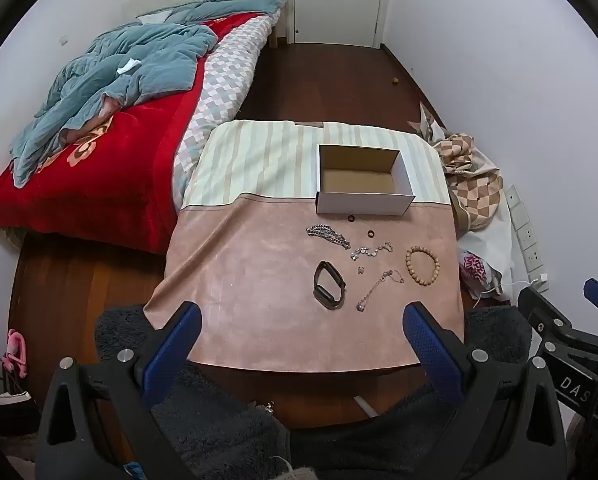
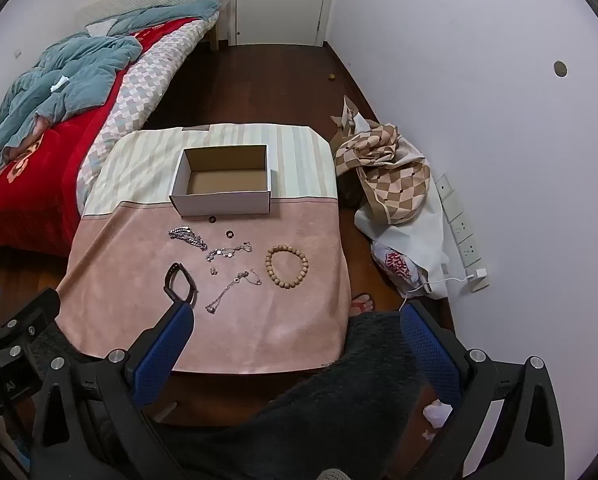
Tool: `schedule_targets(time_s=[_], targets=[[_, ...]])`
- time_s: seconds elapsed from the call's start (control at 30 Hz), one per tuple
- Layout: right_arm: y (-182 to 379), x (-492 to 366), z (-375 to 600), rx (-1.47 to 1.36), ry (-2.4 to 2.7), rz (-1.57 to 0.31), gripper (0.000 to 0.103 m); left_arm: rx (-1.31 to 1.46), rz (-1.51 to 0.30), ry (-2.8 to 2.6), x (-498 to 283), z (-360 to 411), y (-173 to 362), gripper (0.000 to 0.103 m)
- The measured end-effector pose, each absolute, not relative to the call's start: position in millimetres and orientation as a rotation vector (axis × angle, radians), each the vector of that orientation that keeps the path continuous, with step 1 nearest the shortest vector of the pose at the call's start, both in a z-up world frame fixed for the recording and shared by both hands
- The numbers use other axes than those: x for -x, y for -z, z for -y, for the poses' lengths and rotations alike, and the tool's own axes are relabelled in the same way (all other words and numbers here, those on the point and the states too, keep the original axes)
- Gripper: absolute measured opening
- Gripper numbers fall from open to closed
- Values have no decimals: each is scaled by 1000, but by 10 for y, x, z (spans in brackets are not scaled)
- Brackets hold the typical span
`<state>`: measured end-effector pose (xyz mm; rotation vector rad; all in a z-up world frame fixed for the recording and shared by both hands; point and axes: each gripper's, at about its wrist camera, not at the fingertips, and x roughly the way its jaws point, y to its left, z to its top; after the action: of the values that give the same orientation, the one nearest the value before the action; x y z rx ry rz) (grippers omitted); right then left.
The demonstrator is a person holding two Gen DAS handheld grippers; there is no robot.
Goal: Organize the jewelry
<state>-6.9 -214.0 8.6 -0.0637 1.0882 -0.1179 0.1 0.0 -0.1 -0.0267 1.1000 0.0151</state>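
Both wrist views look steeply down past their fingers [image 1: 187,332] from the near edge; both share the worktop [image 2: 259,320] and open box [image 1: 363,200] beyond the fingertips.

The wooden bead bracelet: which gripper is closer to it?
Right. The bead bracelet lies ahead between the right gripper's open fingers; from the left gripper, the bracelet sits off toward its right finger.

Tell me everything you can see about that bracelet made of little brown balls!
The bead bracelet is a closed ring of round, light brown beads that look wooden. It lies flat on the pink part of the tablecloth, at the right end of the jewelry, apart from the silver chains. Nothing touches it but the cloth, and neither gripper holds it.
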Motion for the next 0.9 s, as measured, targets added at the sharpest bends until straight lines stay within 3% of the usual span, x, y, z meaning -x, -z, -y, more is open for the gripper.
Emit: schedule_targets(time_s=[0.9], targets=[[-116,72,2150,81,132,-1083,103,26,-1100,-5,-15,63,-38,103]])
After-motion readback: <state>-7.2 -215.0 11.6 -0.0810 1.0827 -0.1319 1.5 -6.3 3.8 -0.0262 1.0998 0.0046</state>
